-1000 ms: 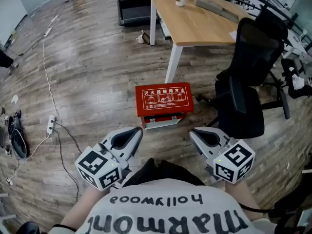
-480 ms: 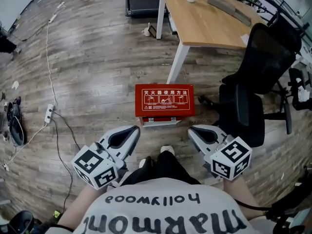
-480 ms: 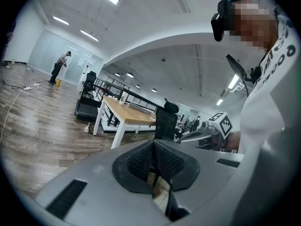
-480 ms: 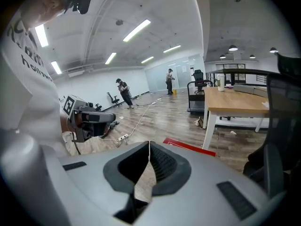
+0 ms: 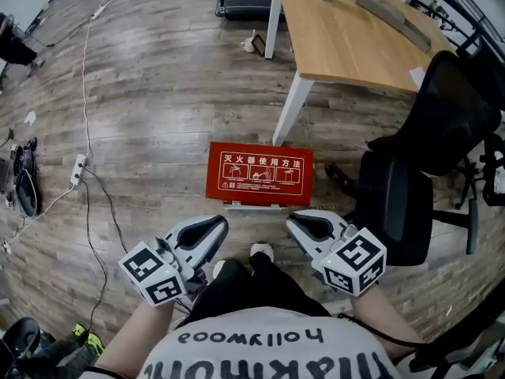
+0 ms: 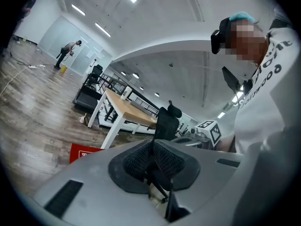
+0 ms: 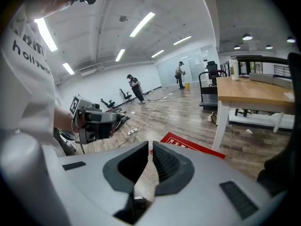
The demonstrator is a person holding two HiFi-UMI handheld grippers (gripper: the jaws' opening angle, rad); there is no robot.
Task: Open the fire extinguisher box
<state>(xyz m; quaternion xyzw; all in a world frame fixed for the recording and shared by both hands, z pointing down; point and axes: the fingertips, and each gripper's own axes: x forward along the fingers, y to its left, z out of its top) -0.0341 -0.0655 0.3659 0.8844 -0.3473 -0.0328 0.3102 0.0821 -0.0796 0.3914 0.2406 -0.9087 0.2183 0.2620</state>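
Left gripper (image 5: 211, 226) and right gripper (image 5: 304, 224): jaws together, nothing between them. Both hang near the fire extinguisher box (image 5: 259, 174), one toward each front corner, without touching it. It lies flat on the wood floor (image 5: 158, 117), label upward, close to the white desk leg (image 5: 289, 109). Its lid appears shut; no latch can be made out.

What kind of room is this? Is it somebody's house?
Probably an open office or lab, not a house: there's a long wooden desk, a black office chair, and a red fire extinguisher box on the wide wooden floor.
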